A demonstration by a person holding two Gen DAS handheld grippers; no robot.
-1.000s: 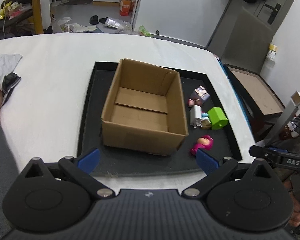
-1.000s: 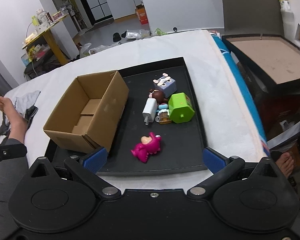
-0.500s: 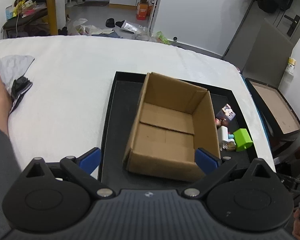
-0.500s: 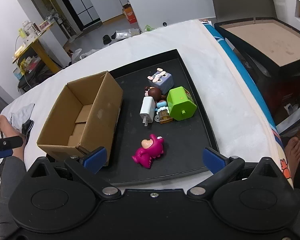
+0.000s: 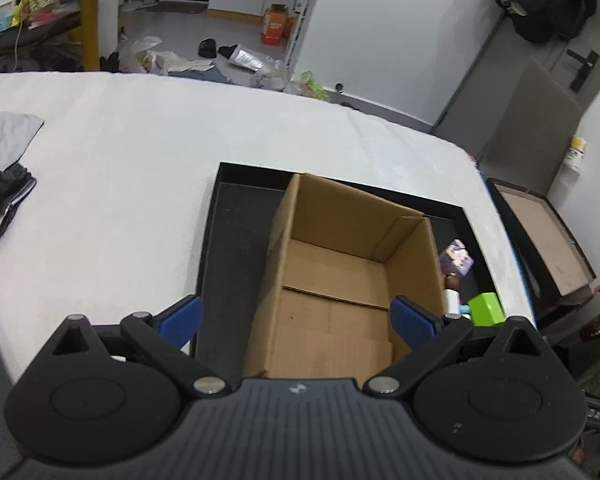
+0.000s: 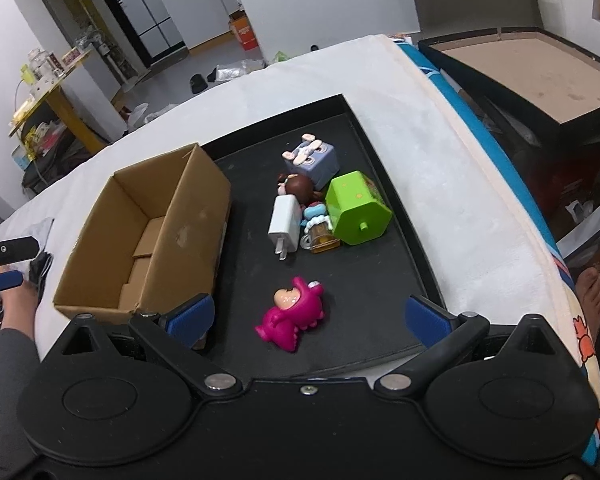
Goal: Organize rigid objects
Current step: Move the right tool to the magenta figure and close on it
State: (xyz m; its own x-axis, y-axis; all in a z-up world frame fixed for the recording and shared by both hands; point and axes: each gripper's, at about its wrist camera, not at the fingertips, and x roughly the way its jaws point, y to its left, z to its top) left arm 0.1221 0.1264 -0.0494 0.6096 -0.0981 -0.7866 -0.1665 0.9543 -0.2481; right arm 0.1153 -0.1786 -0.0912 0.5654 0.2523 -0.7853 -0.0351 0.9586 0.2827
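While the open brown cardboard box [image 6: 148, 232] sits empty on the left part of the shallow black rectangular tray [image 6: 384, 280], the toys lie loose on the tray's right part. Pink dinosaur-suit figurine [image 6: 292, 312] lies on its side, nearest the right gripper [image 6: 308, 316], apart from the others. Further back is a cluster: white plug-in charger block [image 6: 285, 224] flat, prongs toward the camera; green hexagonal plastic toy house [image 6: 356, 208] tipped over just right of it; small amber-and-blue figure [image 6: 319, 232] between them; brown-haired doll head [image 6: 296, 187] behind the charger; lavender cube toy with rabbit ears [image 6: 311, 158] at the back. Right gripper hovers low over the tray's near edge, blue pads spread wide, nothing between them. Left gripper [image 5: 296, 316] hangs above the box's near end, jaws wide apart too, holding nothing; its view shows the box interior bare [image 5: 332, 288], with the green house [image 5: 486, 309] and lavender cube [image 5: 456, 258] peeking past the right wall. Tray rests on a white padded surface [image 5: 140, 168]. A grey sleeve [image 6: 8, 360] shows at the left edge, a bare foot [image 6: 592, 292] at the right.
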